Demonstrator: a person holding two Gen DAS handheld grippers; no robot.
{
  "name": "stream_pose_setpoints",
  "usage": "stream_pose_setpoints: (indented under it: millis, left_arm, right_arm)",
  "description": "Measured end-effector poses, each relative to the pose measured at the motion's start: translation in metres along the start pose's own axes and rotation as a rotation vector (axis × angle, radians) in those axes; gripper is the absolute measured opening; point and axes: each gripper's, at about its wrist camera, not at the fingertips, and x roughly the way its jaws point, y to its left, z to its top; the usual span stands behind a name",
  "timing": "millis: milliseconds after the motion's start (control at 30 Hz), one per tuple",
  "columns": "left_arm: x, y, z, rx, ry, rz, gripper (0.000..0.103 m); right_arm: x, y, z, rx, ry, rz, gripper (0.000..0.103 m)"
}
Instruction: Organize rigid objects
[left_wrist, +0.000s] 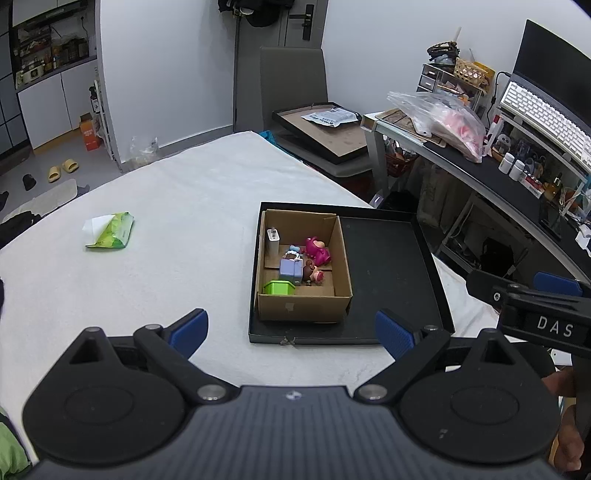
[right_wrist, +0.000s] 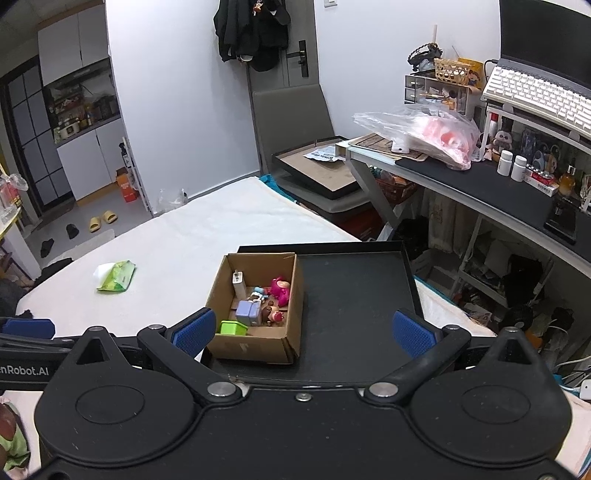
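Toys sat loose inside the cardboard box, looking light, hard and slick, best pinched across their bodies, while left gripper and right gripper hovered wide open, empty.

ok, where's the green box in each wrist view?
Left wrist: green box at the near-left corner inside the carton, just below picture centre.
Right wrist: green box at the carton's near-left corner, left of centre, beside the right gripper's left fingertip.
Shared landmark: the black tray under the carton.
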Motion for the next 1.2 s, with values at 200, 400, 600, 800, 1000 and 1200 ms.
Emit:
stream_pose_setpoints:
  millis: [200, 400, 600, 800, 1000, 1200]
  left_arm:
    - [0.0, 0.0, 0.0, -0.002, 0.004, 0.0, 0.096]
    - [0.002, 0.001, -0.001, -0.001, 0.007, 0.004, 0.096]
    - [0.006, 0.0, -0.004, 0.002, 0.018, 0.009, 0.096]
    - [0.008, 0.0, -0.005, 0.004, 0.024, 0.009, 0.096]
    - [0.013, 0.0, -0.007, 0.0, 0.036, 0.01, 0.096]
    - [0.019, 0.001, -0.009, -0.004, 0.048, 0.003, 0.096]
  right_arm:
    - [0.0, 0.002, -0.002, -0.015, -0.003, -0.004, 0.103]
    - [-0.001, 0.006, -0.002, -0.036, -0.005, 0.014, 0.103]
    - [0.001, 0.004, -0.003, -0.029, 0.002, 0.01, 0.103]
    - [0.002, 0.004, -0.004, -0.027, 0.003, 0.006, 0.103]
    - [0.002, 0.005, -0.005, -0.038, -0.002, -0.013, 0.103]
    - [0.004, 0.003, -0.006, -0.033, 0.005, -0.02, 0.103]
